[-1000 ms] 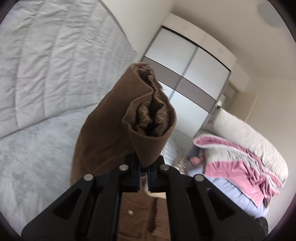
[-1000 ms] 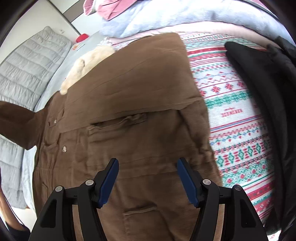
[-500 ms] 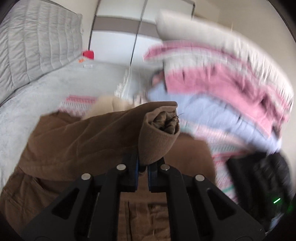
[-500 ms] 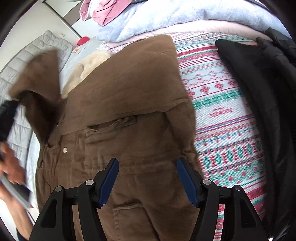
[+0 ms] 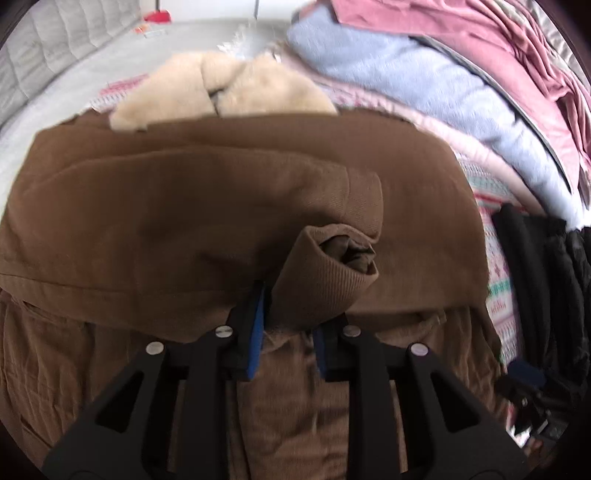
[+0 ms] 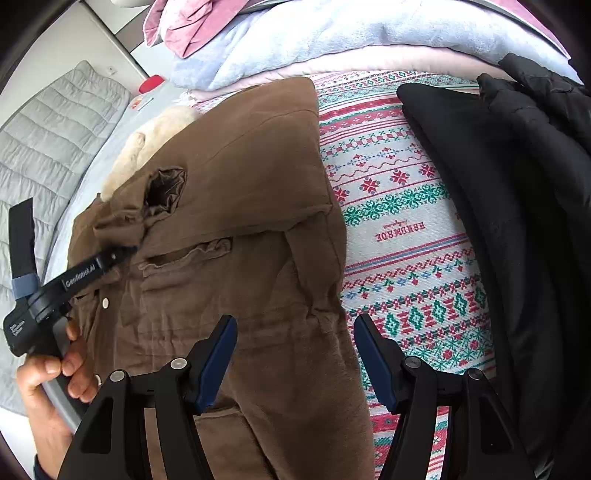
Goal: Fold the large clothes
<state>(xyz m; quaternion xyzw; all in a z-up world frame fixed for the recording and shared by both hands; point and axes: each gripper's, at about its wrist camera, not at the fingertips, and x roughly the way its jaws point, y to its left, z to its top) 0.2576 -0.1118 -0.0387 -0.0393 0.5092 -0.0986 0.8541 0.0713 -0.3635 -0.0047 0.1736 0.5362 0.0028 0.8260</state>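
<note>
Now the left gripper point(image 5: 287, 325) has brought the sleeve point(image 5: 207, 221) of the brown coat point(image 6: 236, 258) across the chest of the coat, where one second ago this sleeve was lifted in the air beside the bed. Its jaws have just been opening: the ribbed cuff point(image 5: 325, 280) lies still between the blue pads point(image 5: 256, 332), but a gap shows at the right pad, so I judge the cuff is released or nearly released, not clenched any more. In the right wrist view the cuff opening point(image 6: 164, 190) rests on the coat at about 10 o'clock from the centre, just beside the cream fur collar point(image 6: 147, 147).

The right gripper point(image 6: 293, 354) hangs over the lower part of the coat, at 6 o'clock in its own view, with jaws wide apart and nothing between them. It has hardly moved.

The coat lies flat on the patterned blanket point(image 6: 406, 221), front side up, with a black garment point(image 6: 517, 184) at 3 o'clock and stacked bedding point(image 6: 332, 33) at 12 o'clock.

For the task this probably means that the sleeve fold on this side is done. The other sleeve seems already folded in along the right edge, so the next fold is likely bottom to top.
</note>
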